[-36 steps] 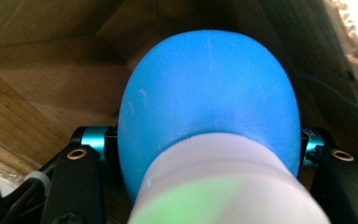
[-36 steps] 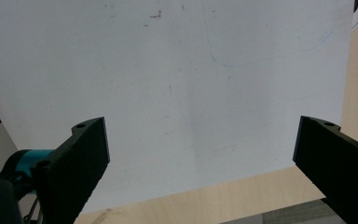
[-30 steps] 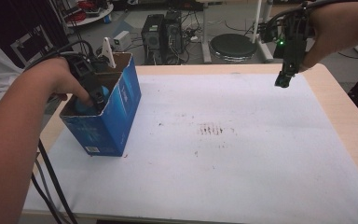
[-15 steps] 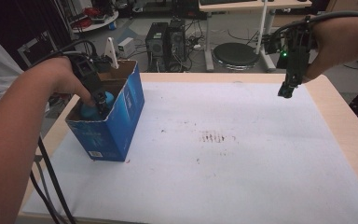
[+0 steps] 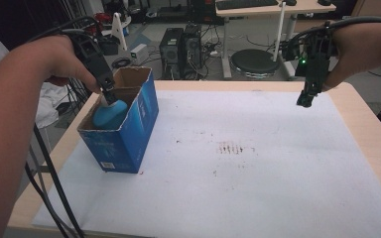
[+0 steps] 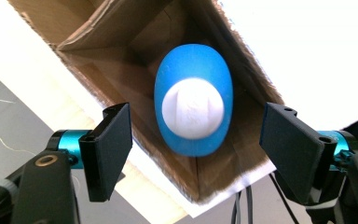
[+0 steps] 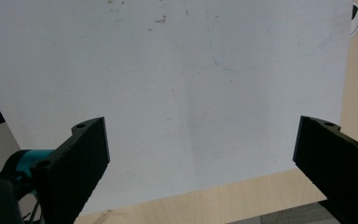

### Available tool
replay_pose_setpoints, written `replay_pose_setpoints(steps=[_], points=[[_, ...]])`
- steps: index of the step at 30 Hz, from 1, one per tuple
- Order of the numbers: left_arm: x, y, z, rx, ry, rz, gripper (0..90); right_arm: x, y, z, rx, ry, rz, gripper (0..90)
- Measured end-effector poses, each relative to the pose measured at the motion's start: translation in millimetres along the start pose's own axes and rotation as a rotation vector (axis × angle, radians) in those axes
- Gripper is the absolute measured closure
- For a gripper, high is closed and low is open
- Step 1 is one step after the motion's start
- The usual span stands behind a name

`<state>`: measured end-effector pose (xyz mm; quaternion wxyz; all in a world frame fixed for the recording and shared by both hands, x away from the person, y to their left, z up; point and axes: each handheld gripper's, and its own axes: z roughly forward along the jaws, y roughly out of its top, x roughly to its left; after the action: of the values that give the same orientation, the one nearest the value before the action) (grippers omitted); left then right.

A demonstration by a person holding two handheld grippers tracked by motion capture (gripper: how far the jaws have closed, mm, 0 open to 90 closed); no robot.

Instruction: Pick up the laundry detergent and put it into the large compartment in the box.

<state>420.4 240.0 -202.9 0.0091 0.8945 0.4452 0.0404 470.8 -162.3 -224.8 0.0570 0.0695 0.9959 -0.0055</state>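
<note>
One open carton point(image 5: 124, 130) on desk point(image 5: 357, 124), one blue bottle point(image 6: 193, 99) inside. Left gripper point(image 6: 196, 140) released above it; right gripper point(image 7: 200, 154) released, empty.

Round black stool point(image 5: 254, 62) behind the table, computer towers point(image 5: 181, 43) on the floor, white-legged desk point(image 5: 273, 9) beyond

From above we look forward and down on the surface point(image 5: 278, 163); our left gripper camera peers closely into the box point(image 6: 121, 51) (shared with the high view), the right at bare sheet.
</note>
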Motion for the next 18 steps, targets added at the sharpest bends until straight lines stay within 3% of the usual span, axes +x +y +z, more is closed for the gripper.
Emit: replay_pose_setpoints(steps=[8, 18], points=[[-13.3, 2.0, -19.1, -0.012, 0.006, 0.043, 22.0, 1.8, -0.2, 0.5, 0.001, 0.001, -0.009, 2.5], [-36.8, 11.7, -21.4, -0.001, -0.01, 0.123, 16.2, 10.0, 2.2, -0.2, 0.008, -0.001, -0.035, 2.6]])
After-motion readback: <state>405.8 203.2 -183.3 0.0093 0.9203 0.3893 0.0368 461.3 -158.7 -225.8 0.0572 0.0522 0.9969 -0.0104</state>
